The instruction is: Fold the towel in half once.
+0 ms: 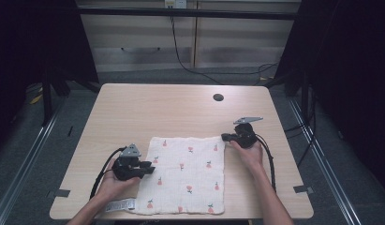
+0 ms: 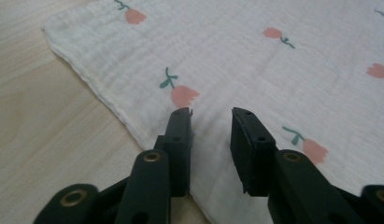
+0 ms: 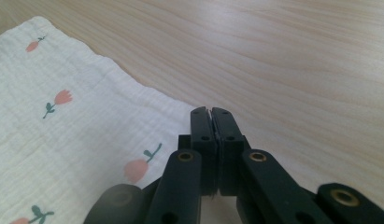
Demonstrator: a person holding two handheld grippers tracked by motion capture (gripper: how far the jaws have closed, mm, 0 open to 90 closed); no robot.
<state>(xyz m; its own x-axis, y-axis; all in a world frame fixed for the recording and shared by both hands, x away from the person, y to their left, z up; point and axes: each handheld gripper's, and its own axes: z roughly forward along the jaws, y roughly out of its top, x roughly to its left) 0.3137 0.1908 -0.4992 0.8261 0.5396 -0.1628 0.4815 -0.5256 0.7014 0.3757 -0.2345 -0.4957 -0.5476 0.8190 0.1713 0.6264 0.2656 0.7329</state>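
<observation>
A white cloth printed with small pink tulips lies flat on the wooden table. My left gripper rests low at the cloth's left edge. In the left gripper view its jaws stand apart above the cloth, with nothing pressed between the pads. My right gripper sits at the cloth's far right corner. In the right gripper view it has its jaws pressed together where the cloth ends, and a thin white sliver shows between the tips.
A round black hole sits in the table toward the far right. A white printed label sticks out by the cloth's near left corner. Black cables trail from both grippers toward the table's near edge.
</observation>
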